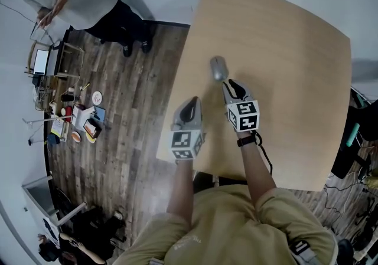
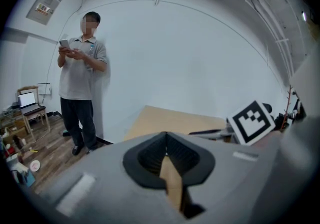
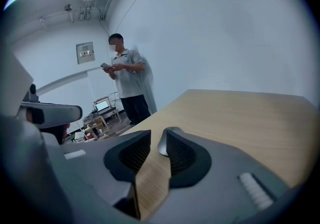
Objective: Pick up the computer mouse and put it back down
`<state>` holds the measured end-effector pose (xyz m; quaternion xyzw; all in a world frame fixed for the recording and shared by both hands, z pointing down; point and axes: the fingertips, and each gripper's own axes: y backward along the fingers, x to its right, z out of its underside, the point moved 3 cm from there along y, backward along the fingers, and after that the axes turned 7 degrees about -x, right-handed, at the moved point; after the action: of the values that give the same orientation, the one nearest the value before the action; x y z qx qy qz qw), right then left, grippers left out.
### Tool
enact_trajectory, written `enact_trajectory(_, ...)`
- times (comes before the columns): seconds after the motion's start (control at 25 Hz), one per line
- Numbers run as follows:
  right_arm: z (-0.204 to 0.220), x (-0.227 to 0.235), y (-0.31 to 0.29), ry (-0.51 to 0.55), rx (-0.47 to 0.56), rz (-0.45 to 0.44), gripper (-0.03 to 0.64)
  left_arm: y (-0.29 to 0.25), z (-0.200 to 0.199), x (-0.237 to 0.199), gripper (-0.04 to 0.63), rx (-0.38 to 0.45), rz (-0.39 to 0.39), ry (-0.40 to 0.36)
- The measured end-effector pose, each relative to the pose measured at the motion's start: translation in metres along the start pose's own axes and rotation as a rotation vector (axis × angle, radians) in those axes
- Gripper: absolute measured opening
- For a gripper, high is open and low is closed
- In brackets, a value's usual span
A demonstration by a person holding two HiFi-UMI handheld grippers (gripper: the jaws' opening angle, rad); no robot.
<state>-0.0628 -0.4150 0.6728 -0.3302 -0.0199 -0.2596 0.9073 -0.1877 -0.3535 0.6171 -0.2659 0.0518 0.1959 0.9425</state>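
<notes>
One computer mouse (image 1: 218,69), grey, lies on the tabletop (image 1: 283,45) at 11 o'clock, just off the right claw (image 1: 231,83). Two claws counted. In the right gripper view the jaws are released with a gap between them; the mouse's near end is half hidden behind one jaw, contact unclear. The left claw (image 1: 192,101), at 7 o'clock of the mouse, is clenched on nothing. Its view misses the mouse and catches one bystander (image 2: 79,68) and a laptop (image 2: 26,100).
</notes>
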Motion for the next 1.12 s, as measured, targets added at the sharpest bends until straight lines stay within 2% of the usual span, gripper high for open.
enact_trajectory(0.2, 0.007, 0.018, -0.055, -0.012, -0.085, 0.026, 0.252, -0.015, 0.009, -0.007, 0.002, -0.019, -0.012, 0.022)
enact_trajectory(0.36, 0.018, 0.031, -0.092, -0.033, -0.139, 0.042, 0.332, -0.022, 0.019, -0.013, 0.002, -0.036, -0.030, 0.037)
enact_trajectory(0.52, 0.021, 0.036, -0.119, -0.001, -0.185, 0.054, 0.392, -0.026, 0.024, -0.024, 0.002, -0.041, -0.047, 0.048)
enact_trajectory(0.64, 0.019, 0.035, -0.133, 0.013, -0.198, 0.062, 0.390, -0.025, 0.029, -0.030, 0.002, -0.047, -0.061, 0.065)
enact_trajectory(0.88, 0.017, 0.040, -0.142, 0.020, -0.258, 0.151, 0.333, -0.020, 0.031, -0.035, 0.002, -0.044, -0.070, 0.082)
enact_trajectory(0.96, 0.018, 0.040, -0.141, 0.020, -0.264, 0.157, 0.307, -0.017, 0.029, -0.036, 0.002, -0.038, -0.071, 0.083)
enact_trajectory(1.12, 0.019, 0.037, -0.138, 0.028, -0.243, 0.140, 0.301, -0.007, 0.024, -0.036, 0.002, -0.027, -0.069, 0.086)
